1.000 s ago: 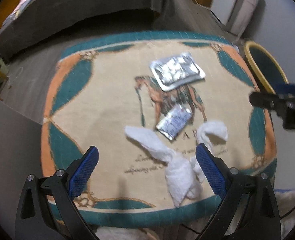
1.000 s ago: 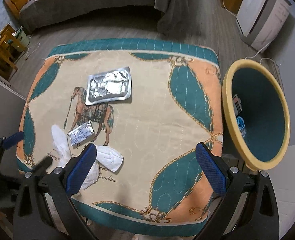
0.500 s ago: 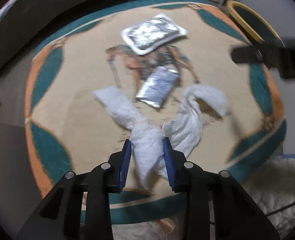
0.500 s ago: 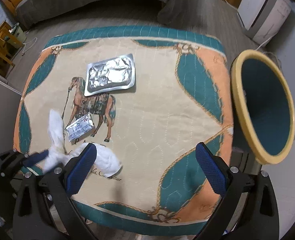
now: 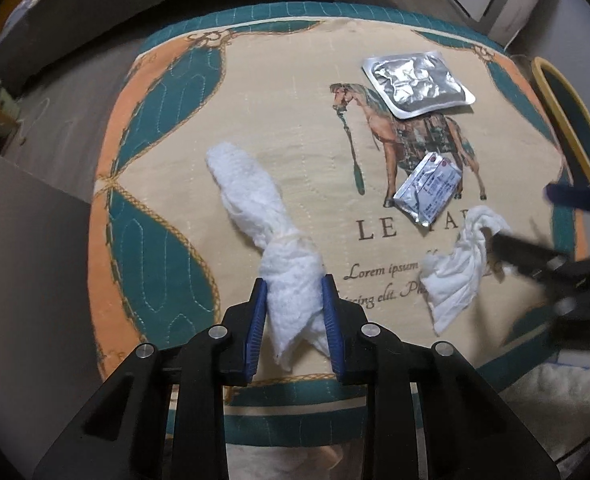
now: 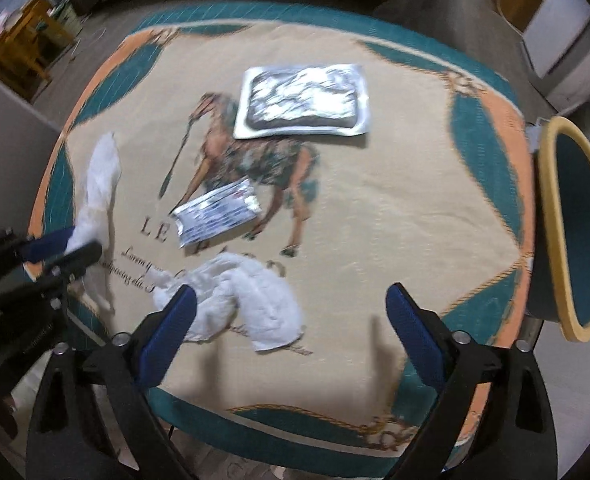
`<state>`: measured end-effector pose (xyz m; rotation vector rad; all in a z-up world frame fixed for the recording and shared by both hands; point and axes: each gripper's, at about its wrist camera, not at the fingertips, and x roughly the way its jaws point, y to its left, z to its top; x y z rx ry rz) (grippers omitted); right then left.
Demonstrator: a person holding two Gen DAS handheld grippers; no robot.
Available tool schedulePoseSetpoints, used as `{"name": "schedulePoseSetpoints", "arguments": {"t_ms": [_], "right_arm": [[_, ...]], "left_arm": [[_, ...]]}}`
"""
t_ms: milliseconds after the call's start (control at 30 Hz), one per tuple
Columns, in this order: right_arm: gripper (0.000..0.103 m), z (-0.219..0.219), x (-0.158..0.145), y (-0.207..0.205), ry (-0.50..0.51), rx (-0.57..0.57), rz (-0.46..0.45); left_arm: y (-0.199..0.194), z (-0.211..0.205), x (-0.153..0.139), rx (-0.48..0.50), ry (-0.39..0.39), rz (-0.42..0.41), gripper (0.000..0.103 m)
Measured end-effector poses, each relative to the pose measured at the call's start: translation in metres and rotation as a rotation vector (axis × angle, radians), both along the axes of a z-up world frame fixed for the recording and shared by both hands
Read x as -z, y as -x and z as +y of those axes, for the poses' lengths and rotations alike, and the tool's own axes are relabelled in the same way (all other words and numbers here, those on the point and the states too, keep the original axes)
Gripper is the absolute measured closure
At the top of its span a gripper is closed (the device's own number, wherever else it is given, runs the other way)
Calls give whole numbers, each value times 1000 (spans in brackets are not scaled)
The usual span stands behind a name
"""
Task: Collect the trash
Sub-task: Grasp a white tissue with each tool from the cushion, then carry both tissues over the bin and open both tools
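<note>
Two crumpled white tissues lie on the horse-printed cloth (image 5: 295, 128). The left gripper (image 5: 294, 308) is closing, its blue pads pressed against the near end of the long twisted tissue (image 5: 271, 240) (the far end trails across the cloth). The right gripper (image 6: 291, 312) stands wide apart, jaws closing, over the second tissue (image 6: 251, 300), not yet touching it. A small foil sachet (image 5: 429, 188) and a silver foil tray (image 5: 415, 82) lie further off. The yellow-rimmed bin (image 6: 575, 232) stands just beside the cloth's right edge.
</note>
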<state>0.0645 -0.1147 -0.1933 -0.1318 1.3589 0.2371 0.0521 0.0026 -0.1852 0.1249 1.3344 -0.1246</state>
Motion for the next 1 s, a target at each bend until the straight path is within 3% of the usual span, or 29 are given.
{"name": "schedulePoseSetpoints", "arguments": {"t_ms": [67, 167, 233, 300, 567, 800, 1000], "right_arm": [[27, 9, 7, 2, 34, -41, 6], [54, 18, 16, 5, 52, -88, 28], [79, 21, 17, 7, 39, -111, 38], [87, 23, 14, 9, 44, -120, 22], [90, 1, -12, -3, -37, -22, -26], [90, -33, -47, -25, -137, 79, -102], [90, -47, -78, -35, -126, 73, -195]], "left_arm": [[-1, 1, 0, 9, 0, -1, 74], [-2, 2, 0, 24, -7, -1, 75], [-2, -2, 0, 26, -9, -1, 75], [-3, -4, 1, 29, -12, -2, 76], [1, -6, -7, 42, -18, -44, 77], [-3, -16, -45, 65, -4, -169, 77], [-18, -26, -81, 86, 38, -286, 77]]}}
